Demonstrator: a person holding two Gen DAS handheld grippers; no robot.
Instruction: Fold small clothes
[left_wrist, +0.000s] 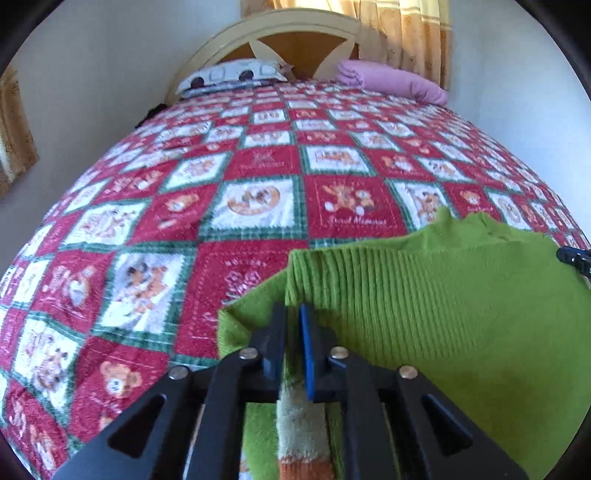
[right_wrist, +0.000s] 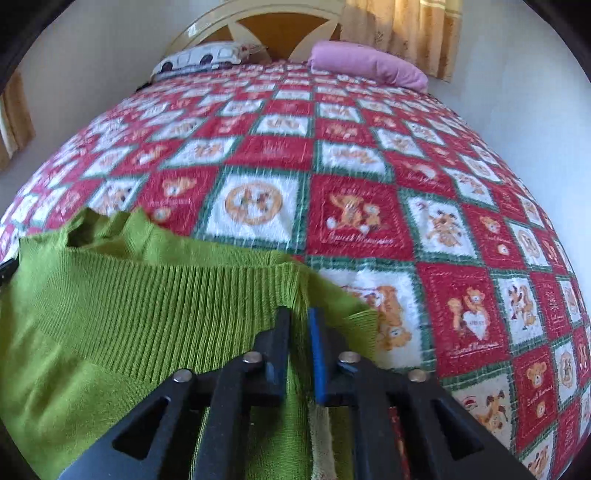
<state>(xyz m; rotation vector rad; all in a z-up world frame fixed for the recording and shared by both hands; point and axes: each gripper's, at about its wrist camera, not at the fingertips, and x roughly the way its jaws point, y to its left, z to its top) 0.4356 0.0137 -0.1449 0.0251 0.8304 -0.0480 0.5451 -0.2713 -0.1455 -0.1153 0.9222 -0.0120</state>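
Note:
A small green knit sweater (left_wrist: 443, 295) lies on the bed, its ribbed hem folded up over the body; it also shows in the right wrist view (right_wrist: 129, 295). My left gripper (left_wrist: 293, 314) is shut on the sweater's left hem corner. My right gripper (right_wrist: 300, 317) is shut on the right hem corner. A cream and orange striped part of the sweater (left_wrist: 299, 424) hangs between the left fingers. The right gripper's tip (left_wrist: 576, 258) shows at the right edge of the left wrist view.
A red, white and green patchwork bedspread (left_wrist: 258, 203) covers the bed. A printed pillow (left_wrist: 236, 75) and a pink pillow (left_wrist: 391, 81) lie by the headboard (left_wrist: 295, 33). Curtains (left_wrist: 406, 33) hang behind. White walls flank the bed.

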